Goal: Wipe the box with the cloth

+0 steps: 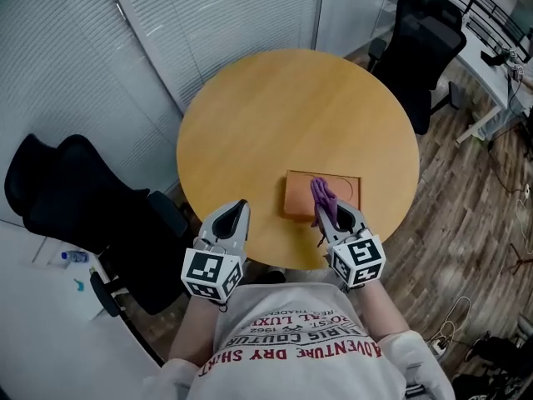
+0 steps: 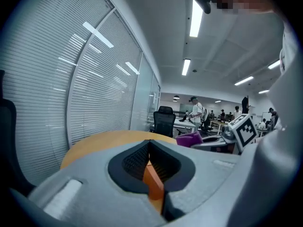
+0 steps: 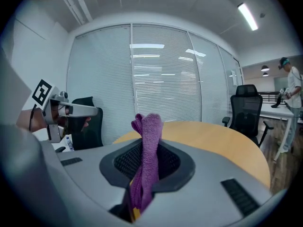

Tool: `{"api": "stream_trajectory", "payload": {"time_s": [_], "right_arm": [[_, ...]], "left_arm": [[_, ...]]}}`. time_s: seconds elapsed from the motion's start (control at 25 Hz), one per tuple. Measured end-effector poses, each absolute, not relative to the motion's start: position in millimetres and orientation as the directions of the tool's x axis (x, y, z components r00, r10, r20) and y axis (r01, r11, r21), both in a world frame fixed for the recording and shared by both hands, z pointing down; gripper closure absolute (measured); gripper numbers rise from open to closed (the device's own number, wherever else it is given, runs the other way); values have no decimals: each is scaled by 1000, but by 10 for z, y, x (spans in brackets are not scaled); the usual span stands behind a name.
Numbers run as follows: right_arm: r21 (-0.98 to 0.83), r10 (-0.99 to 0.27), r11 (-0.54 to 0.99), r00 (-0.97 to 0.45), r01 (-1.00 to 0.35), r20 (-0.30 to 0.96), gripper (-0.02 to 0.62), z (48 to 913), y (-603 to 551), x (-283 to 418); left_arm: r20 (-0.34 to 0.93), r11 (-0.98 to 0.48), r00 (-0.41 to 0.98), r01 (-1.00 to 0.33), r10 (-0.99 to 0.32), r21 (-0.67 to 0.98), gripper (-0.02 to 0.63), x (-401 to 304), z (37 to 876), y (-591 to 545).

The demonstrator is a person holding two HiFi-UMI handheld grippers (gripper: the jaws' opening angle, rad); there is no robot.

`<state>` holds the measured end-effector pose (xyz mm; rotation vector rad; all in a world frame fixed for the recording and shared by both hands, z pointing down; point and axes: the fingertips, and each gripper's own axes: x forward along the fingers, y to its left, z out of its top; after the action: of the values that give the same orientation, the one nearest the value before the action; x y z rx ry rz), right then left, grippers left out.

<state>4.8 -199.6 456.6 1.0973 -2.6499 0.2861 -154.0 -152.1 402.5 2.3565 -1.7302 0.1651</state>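
I have the R gripper [image 3: 147, 161] pinching the purple cloth [image 3: 150, 135], with a tuft proud of the jaws as the wiping edge. Cloth sits over the box [image 1: 298, 193], near the table [image 1: 283, 107] edge on my side. Contact w/ box prob. not made; head view unclear. L gripper [image 2: 150, 163]: jaws pressed together, empty, off to the left so the wipe path is clear.

The grey left gripper [image 1: 239, 207] has its jaws pressed together on nothing. Beside it, the grey right gripper [image 1: 326, 219] pinches a purple knitted cloth [image 3: 147, 141] that stands up past its tips.
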Motion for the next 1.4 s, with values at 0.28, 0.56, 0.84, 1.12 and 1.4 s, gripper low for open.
{"api": "stream_trajectory", "payload": {"time_s": [0.28,0.56,0.84,1.12,1.4], "right_arm": [[60,-692,651,-558,-757,458,528,4969,-2580,-201],[162,-625,689,-467,-706,625,528,5602,-2877,-409],[276,-586,745,-397,-608,707,528,5964,-3076,-629],[266,-530,782,-376,-564,760,529,6175,-3072,-721],[318,-479,844,-341,-432,809,529,6183,-2981,-772]], "left_arm": [[248,-323,352,-934,-903,152,597,-1816,4408,-1950],[292,-356,398,-915,-870,188,597,-1841,4805,-2120],[318,-341,398,-914,-860,220,597,-2029,5022,-2235],[339,-336,400,-913,-852,232,597,-2102,5150,-2267],[342,-344,409,-909,-846,235,597,-2110,5168,-2284]]}}
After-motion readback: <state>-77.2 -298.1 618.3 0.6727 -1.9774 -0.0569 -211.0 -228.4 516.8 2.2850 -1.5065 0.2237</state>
